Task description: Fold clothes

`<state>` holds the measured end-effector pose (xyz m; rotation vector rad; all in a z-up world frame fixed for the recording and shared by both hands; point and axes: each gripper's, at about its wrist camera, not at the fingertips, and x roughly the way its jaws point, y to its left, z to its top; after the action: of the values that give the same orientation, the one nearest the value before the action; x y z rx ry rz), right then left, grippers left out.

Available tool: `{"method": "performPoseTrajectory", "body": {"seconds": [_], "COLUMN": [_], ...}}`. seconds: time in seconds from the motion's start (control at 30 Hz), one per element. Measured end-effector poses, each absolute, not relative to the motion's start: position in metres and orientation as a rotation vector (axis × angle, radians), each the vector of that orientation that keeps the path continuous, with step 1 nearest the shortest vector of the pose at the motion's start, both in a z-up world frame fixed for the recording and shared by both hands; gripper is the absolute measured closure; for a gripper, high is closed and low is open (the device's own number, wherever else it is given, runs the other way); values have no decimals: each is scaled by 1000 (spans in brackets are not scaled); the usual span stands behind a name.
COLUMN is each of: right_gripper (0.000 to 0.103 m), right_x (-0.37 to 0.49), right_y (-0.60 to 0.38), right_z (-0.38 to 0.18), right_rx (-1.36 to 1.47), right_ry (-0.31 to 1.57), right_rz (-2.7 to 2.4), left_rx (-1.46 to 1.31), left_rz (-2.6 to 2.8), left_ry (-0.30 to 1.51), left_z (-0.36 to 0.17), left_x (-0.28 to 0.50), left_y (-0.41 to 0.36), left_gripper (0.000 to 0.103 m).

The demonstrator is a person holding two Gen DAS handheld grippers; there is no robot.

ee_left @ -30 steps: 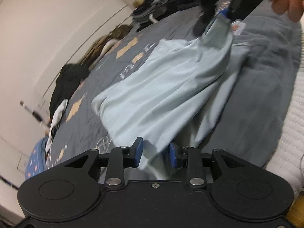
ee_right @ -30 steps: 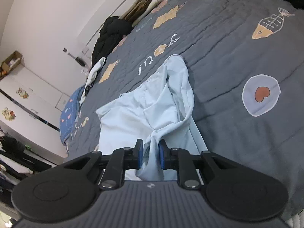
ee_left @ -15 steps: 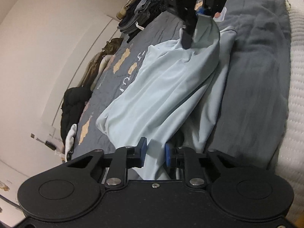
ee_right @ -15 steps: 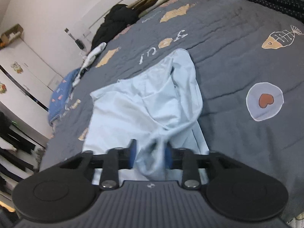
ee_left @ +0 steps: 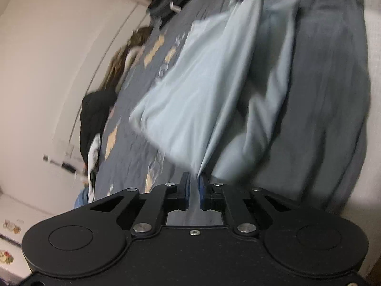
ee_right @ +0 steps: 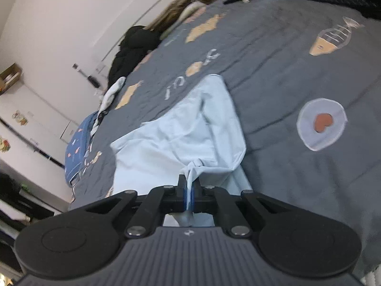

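Grey quilted bedding [ee_right: 297, 76], printed with a fish, a heart badge and pale lettering, covers the bed that both hands work over, with a dark heap of clothes [ee_right: 133, 47] pushed up against the white wall at its far side. On that cover lies the pale blue garment [ee_right: 181, 131], rumpled and partly doubled over itself, its long run leading away from the right gripper [ee_right: 188, 190] toward the lettering. That gripper is clamped tight on a bunched edge of the cloth at its near end, the fabric pinched between the blue pads and trailing out below them. From the left wrist view, the left gripper [ee_left: 194, 188] points down at a slant and its jaws are closing, with a thin fold of the same garment [ee_left: 195, 90] between the pads; the picture is blurred, yet the cloth looks pulled into a taut ridge running from those pads up toward the far top corner. So the garment spans between the two grips, each hand at one end of an edge, the body of the cloth sagging onto the bed between them. To my eye the next move depends on keeping that edge stretched straight while it is carried across.
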<state>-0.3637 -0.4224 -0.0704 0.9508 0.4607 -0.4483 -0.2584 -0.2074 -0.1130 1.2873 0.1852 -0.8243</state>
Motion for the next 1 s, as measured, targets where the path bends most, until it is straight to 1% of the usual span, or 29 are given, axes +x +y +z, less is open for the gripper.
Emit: {"method": "performPoseTrajectory", "body": {"seconds": [0.07,0.1,0.17,0.2,0.27,0.3,0.37,0.47,0.5,0.53,0.57,0.63,0.77,0.93,1.0], "right_gripper": [100,100,100,100,100,100,100,100,100,100,100,100,100,100,94], "right_x": [-359,-356,-350,-349,-350,-352,-358,-363,-362,-362,-361,-360,-354,-351,-353], "right_y": [-420,-418,-411,-409,-408,-408,-410,-409,-410,-411,-411,-411,-405,-398,-396], "right_z": [-72,-73,-72,-71,-68,-67,-65,-66,-68,-70,-74,-80,-82,-76,-70], "right_rx": [953,949,898,887,883,889,886,885,884,884,885,884,822,717,666], "right_ry": [482,496,529,536,539,536,536,537,543,551,562,586,623,689,719], "right_rz": [-427,-413,-402,-402,-401,-397,-402,-415,-423,-432,-441,-454,-463,-467,-475], "left_rx": [1296,1292,1239,1204,1177,1172,1189,1255,1290,1324,1340,1334,1313,1245,1178], "left_rz": [-834,-839,-833,-833,-844,-852,-862,-867,-865,-865,-869,-873,-911,-904,-918], "left_ry": [213,214,212,227,208,189,172,160,157,158,172,243,342,337,351], "left_z": [-113,-112,-103,-99,-95,-94,-99,-115,-122,-128,-131,-127,-117,-103,-91], "left_x": [-257,-258,-262,-264,-270,-274,-277,-277,-276,-276,-276,-273,-277,-279,-277], "left_y": [-200,-199,-203,-207,-211,-213,-219,-228,-229,-227,-223,-211,-187,-181,-180], "left_gripper": [94,91,89,86,77,76,69,67,68,79,93,102,103,101,98]}}
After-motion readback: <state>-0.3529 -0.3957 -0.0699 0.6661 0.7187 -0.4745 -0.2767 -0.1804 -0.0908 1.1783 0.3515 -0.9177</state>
